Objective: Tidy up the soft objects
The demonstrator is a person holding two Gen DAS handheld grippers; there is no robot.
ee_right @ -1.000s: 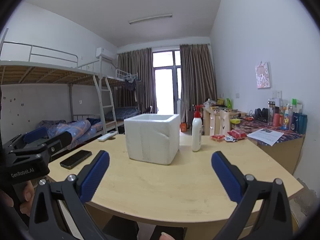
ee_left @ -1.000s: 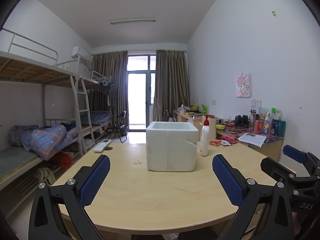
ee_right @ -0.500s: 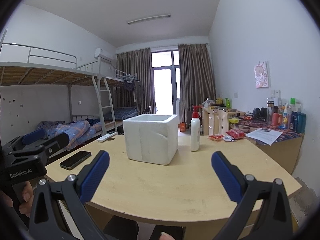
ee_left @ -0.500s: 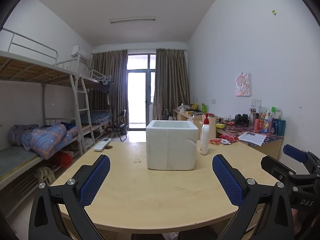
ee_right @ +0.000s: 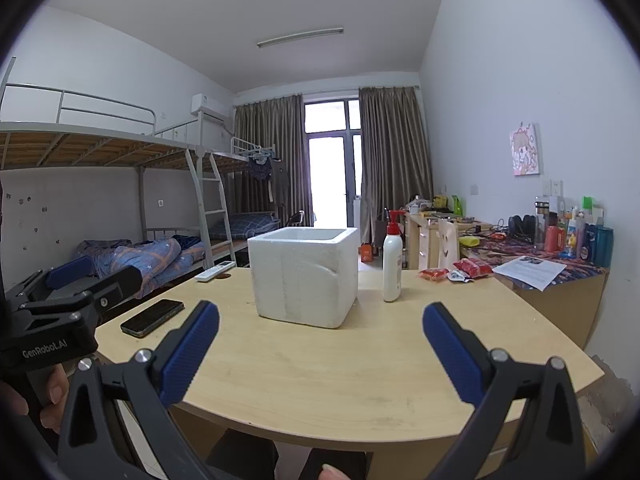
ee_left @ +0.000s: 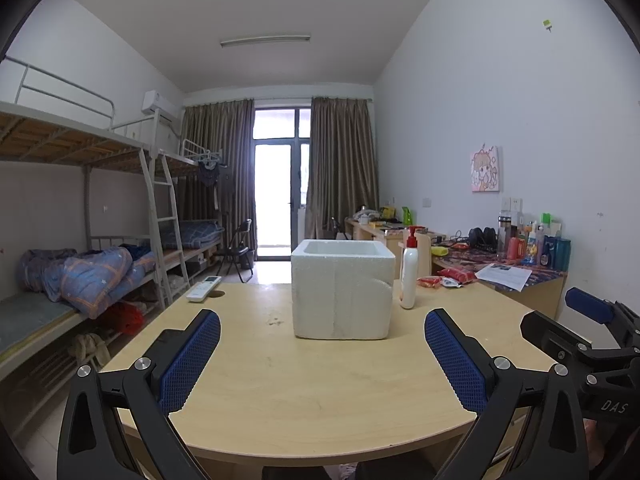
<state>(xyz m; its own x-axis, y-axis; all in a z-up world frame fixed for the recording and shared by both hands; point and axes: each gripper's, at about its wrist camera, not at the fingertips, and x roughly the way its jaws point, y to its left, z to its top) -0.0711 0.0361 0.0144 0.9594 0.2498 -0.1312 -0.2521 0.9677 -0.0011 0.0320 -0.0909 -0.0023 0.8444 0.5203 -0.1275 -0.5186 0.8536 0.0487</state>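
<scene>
A white foam box [ee_left: 342, 290] [ee_right: 305, 275] stands open-topped in the middle of the round wooden table [ee_left: 320, 384] [ee_right: 360, 368]. What lies inside it is hidden by its walls. My left gripper [ee_left: 322, 354] hovers open over the near part of the table, well short of the box, nothing between its blue pads. My right gripper [ee_right: 320, 350] is likewise open and empty, aimed at the box from the front right. Small red soft packets [ee_left: 448, 279] [ee_right: 456, 271] lie at the table's far right edge.
A white pump bottle [ee_left: 409, 273] [ee_right: 392, 258] stands right of the box. A remote [ee_left: 203, 282] lies at the far left, a black phone [ee_right: 152, 317] nearer left. Bunk beds [ee_left: 80, 272] line the left wall; cluttered desks [ee_left: 504, 268] line the right.
Both views have shifted only slightly; the box sits marginally nearer in the frames. Both grippers stay open and empty.
</scene>
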